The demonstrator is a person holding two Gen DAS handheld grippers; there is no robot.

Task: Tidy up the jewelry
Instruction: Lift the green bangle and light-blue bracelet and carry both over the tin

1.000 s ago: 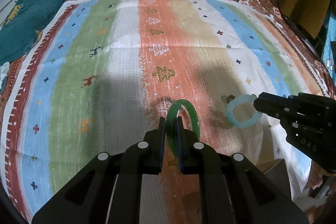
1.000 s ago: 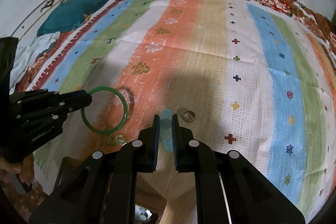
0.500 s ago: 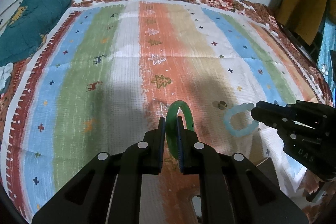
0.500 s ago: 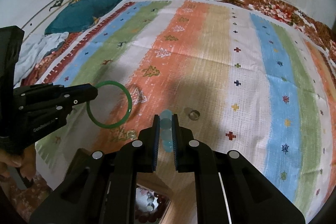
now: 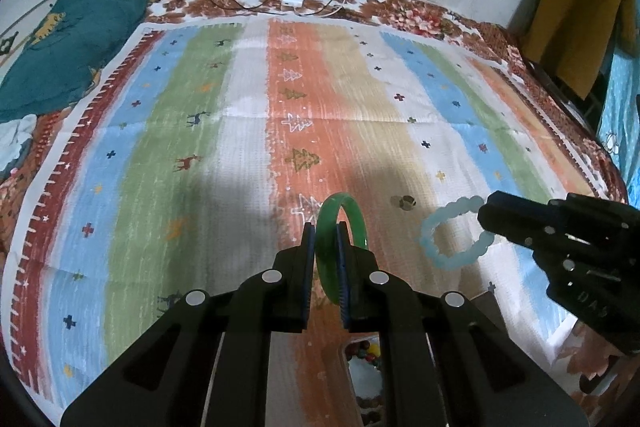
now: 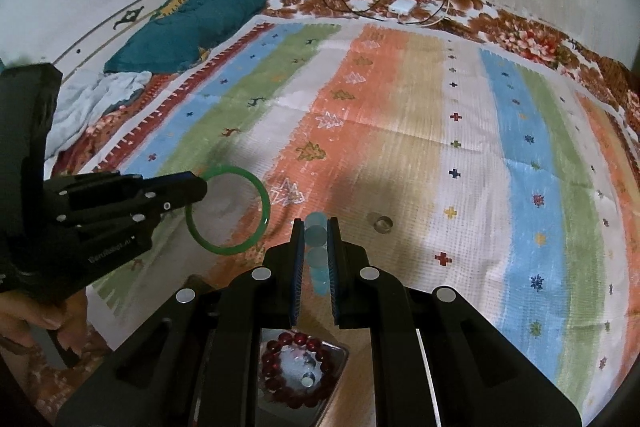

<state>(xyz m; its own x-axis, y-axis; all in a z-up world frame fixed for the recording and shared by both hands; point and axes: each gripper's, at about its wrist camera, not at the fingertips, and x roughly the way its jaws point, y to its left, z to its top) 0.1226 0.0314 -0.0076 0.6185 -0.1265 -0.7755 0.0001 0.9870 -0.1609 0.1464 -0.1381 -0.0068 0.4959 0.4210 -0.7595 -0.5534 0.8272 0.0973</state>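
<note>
Pinching the green bangle (image 5: 340, 239) by its rim, your left gripper (image 5: 325, 259) holds it upright above the striped blanket (image 5: 240, 131) on the bed. Your right gripper (image 6: 315, 251) is clamped on the pale blue bead bracelet (image 6: 318, 247), also off the blanket. Below it, near the bed's front edge, a tray (image 6: 340, 359) holds a dark red bead bracelet (image 6: 280, 355). A small ring (image 6: 383, 223) lies on the blanket just beyond.

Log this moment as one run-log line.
left gripper: shut on green bangle | right gripper: shut on pale blue bead bracelet | both held above striped cloth | small ring: on cloth
</note>
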